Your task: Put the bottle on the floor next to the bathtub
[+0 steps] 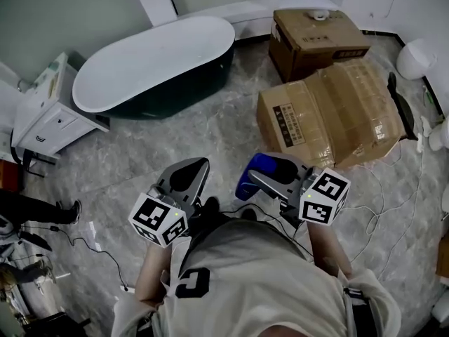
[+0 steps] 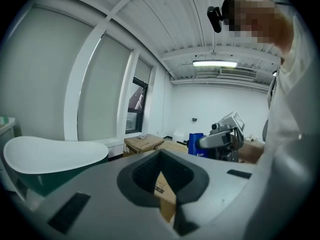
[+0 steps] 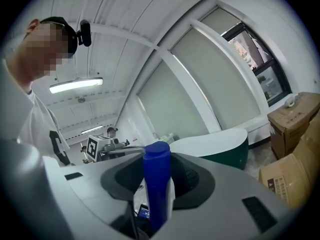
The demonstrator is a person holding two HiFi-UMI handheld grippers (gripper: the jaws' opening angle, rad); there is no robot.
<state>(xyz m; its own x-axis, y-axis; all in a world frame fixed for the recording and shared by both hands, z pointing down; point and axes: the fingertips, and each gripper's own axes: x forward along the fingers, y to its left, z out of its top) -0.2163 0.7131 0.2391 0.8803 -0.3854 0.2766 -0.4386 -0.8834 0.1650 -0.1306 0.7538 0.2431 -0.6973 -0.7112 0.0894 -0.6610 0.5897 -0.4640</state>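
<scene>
Head view first: where was the blue bottle (image 1: 245,187)?

— Off the grey floor (image 1: 210,128), clamped between the jaws of the right gripper (image 1: 261,173), close in front of the person's chest. The bathtub (image 1: 154,62) stood well apart from it, up and to the left.

— And the left gripper (image 1: 191,168)?

— Its own view showed the jaws slightly apart with nothing between them, only a cardboard box (image 2: 144,143) seen through the gap. It hung just beside the right one.
</scene>
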